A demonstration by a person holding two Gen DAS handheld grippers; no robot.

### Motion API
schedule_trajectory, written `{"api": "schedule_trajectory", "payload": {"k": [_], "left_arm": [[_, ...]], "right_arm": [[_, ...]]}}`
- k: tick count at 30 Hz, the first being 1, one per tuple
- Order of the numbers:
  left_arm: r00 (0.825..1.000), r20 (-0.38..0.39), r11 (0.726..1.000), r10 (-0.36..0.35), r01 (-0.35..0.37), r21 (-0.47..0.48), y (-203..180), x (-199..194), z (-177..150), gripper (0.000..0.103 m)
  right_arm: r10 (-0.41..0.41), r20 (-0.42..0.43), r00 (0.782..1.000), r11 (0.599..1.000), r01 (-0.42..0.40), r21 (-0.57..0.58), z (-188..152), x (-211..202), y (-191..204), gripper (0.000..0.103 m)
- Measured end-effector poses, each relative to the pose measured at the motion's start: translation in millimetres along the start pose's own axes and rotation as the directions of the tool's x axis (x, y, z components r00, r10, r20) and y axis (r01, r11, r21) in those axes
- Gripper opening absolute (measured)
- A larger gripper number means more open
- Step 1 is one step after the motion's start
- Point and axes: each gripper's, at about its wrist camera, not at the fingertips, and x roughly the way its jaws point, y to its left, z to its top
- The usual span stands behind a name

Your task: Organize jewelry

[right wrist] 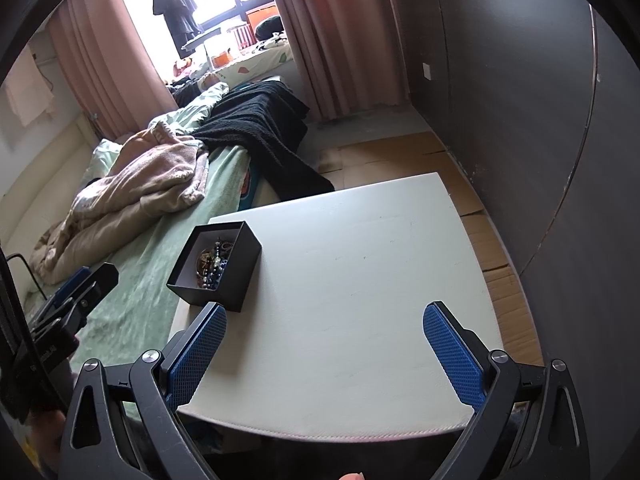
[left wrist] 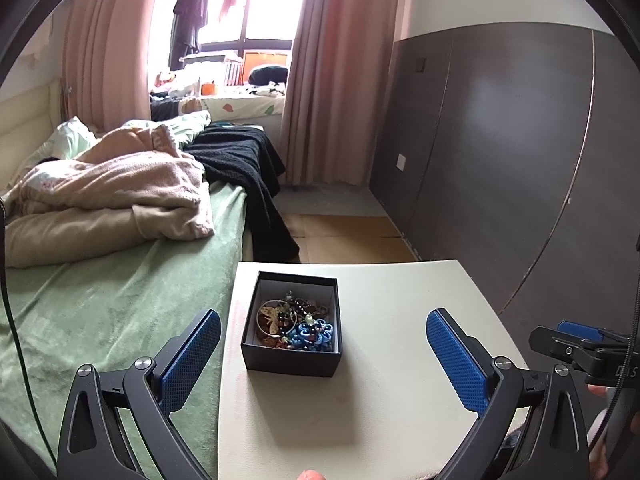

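Note:
A small black open box (left wrist: 293,324) sits on the left part of a white table (left wrist: 400,360). It holds a tangle of jewelry (left wrist: 294,326): beads, a metal bangle, blue flower pieces. My left gripper (left wrist: 323,330) is open and empty, held above the table's near side with the box between its fingers in view. In the right wrist view the box (right wrist: 216,265) stands at the table's (right wrist: 360,280) left edge, with the jewelry (right wrist: 213,264) partly hidden by the box wall. My right gripper (right wrist: 325,326) is open and empty, to the right of the box.
A bed with a green sheet (left wrist: 100,312), a beige blanket (left wrist: 112,196) and a black blanket (left wrist: 244,168) lies directly left of the table. A dark panelled wall (left wrist: 520,152) is to the right. Cardboard (right wrist: 496,264) covers the floor beyond the table.

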Motion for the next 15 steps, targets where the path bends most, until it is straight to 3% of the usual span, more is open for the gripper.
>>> {"api": "schedule_trajectory", "payload": {"k": [15], "left_arm": [[1.000, -0.005, 1.000, 0.019, -0.019, -0.014, -1.6, 6.6, 0.5, 0.103]], "right_arm": [[0.003, 0.013, 1.000, 1.000, -0.003, 0.008, 1.9, -2.4, 0.5, 0.099]]}}
